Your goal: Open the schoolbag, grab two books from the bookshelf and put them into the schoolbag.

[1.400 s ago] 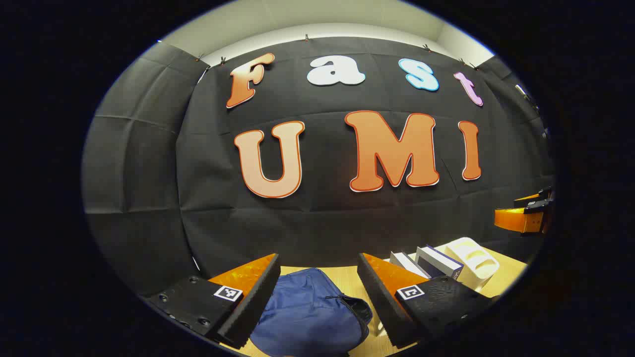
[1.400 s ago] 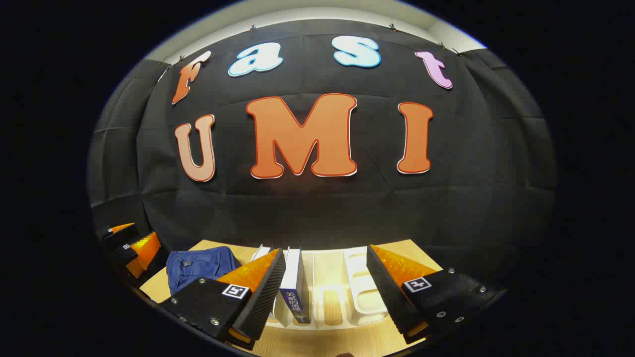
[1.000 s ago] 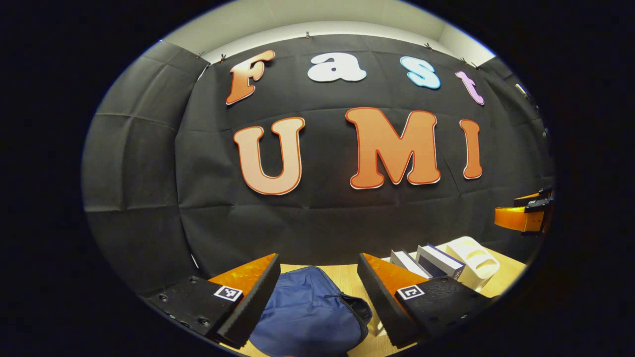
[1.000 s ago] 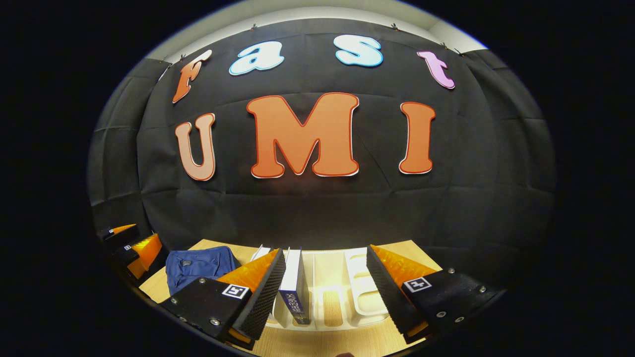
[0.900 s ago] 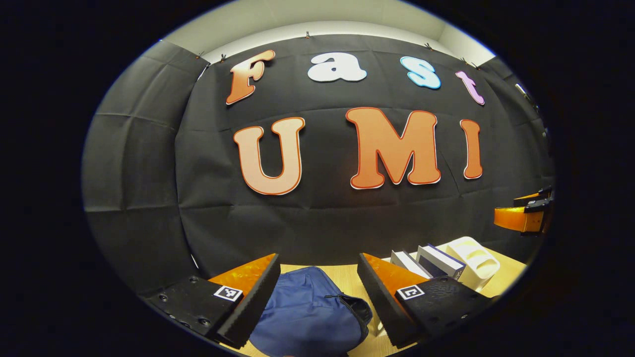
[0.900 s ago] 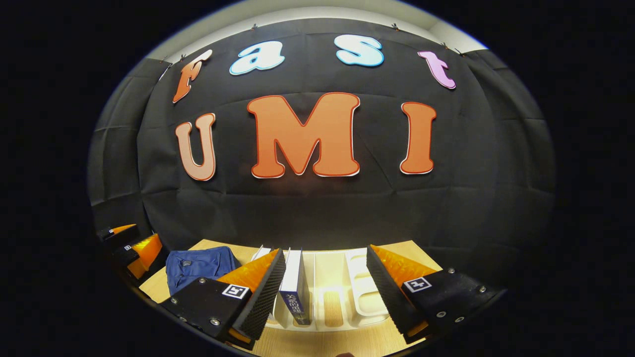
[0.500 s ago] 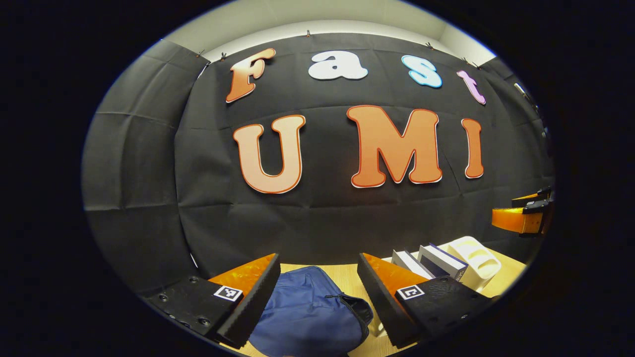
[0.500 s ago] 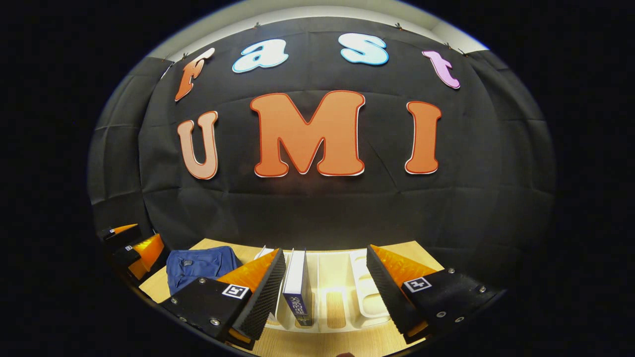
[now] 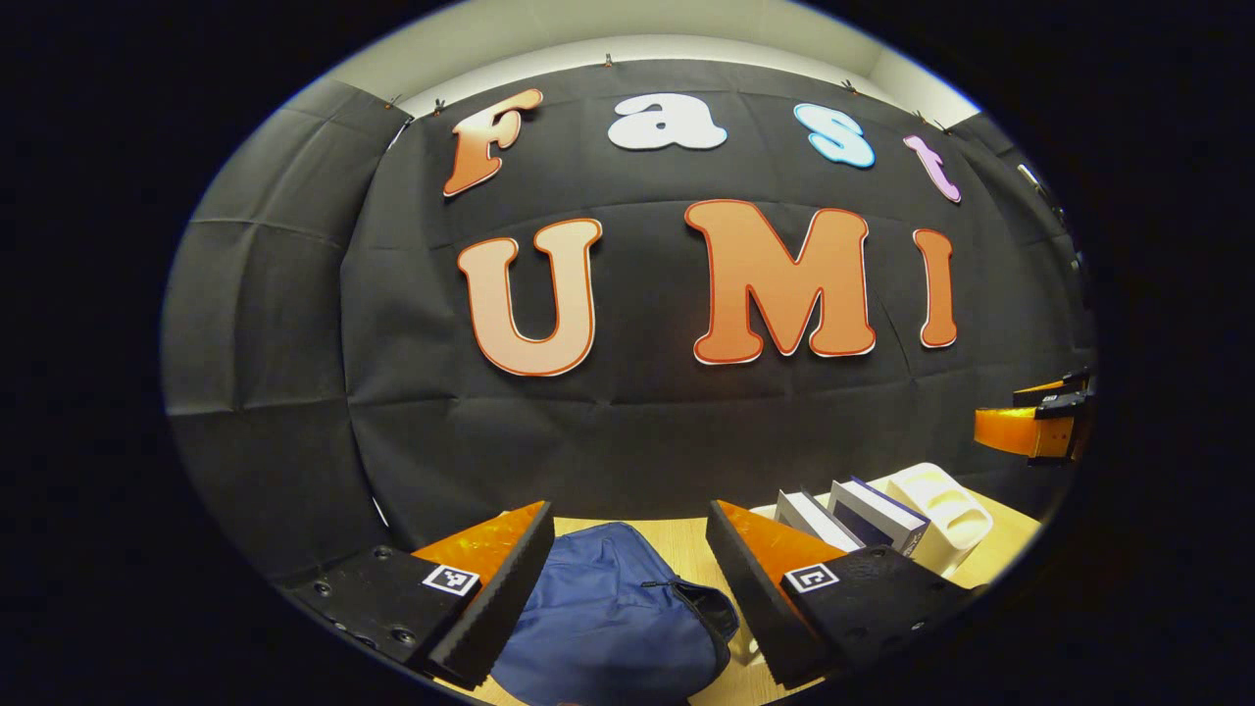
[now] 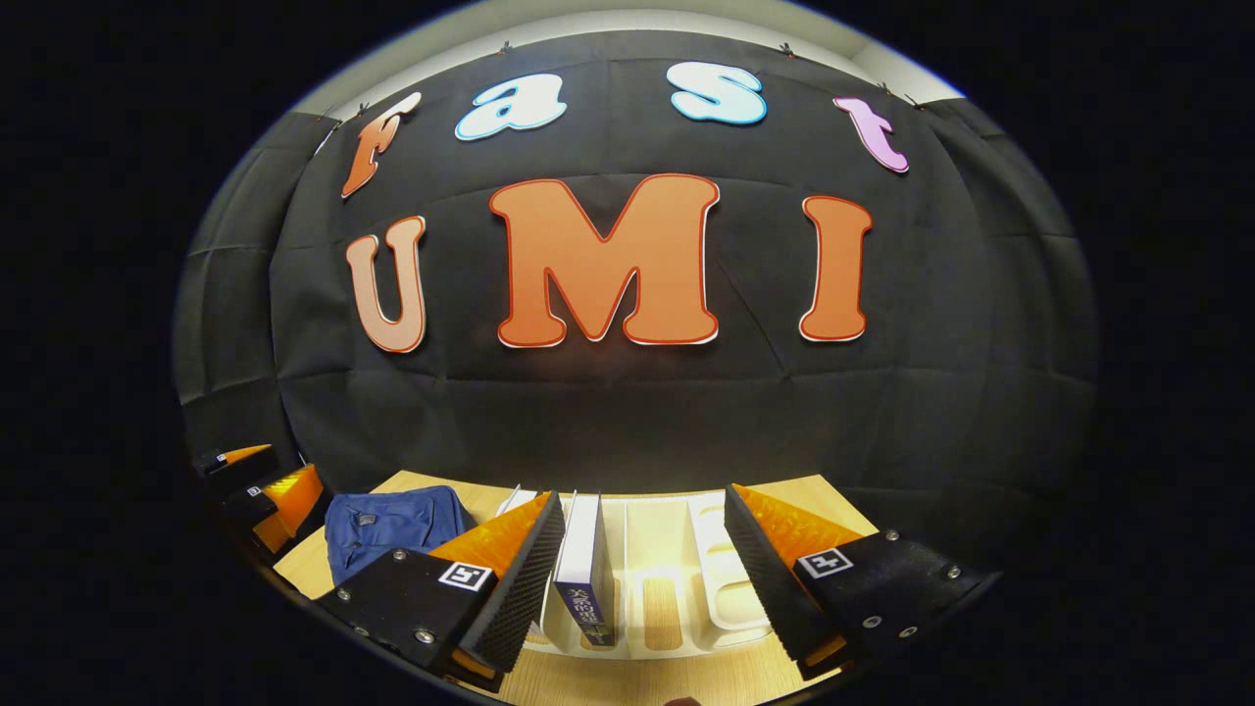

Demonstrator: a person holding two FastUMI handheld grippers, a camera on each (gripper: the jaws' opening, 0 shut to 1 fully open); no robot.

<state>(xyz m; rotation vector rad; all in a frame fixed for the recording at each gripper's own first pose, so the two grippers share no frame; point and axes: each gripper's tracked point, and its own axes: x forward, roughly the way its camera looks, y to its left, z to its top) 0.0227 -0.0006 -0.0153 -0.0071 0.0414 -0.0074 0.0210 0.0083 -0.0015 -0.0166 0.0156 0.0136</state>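
We see the schoolbag (image 9: pixel 608 628), blue fabric w/ dark zip, slumped flat on the wooden worktop (image 9: pixel 686 549), zip partly open at its right end. To its right stands the bookshelf (image 10: pixel 677 588), a white slotted rack. Two books lean upright in its left slots: a dark-blue-spined book (image 10: pixel 585 569) & a second book (image 9: pixel 809 520) beside it, pale cover. Right slots hold nothing.

Pale characters are printed on the spine of the book (image 10: pixel 586 603) standing in the bookshelf (image 10: pixel 721 588), but are too small to be read. Square coded markers (image 10: pixel 465 576) are borne by the right gripper (image 10: pixel 642 502) before the bookshelf.
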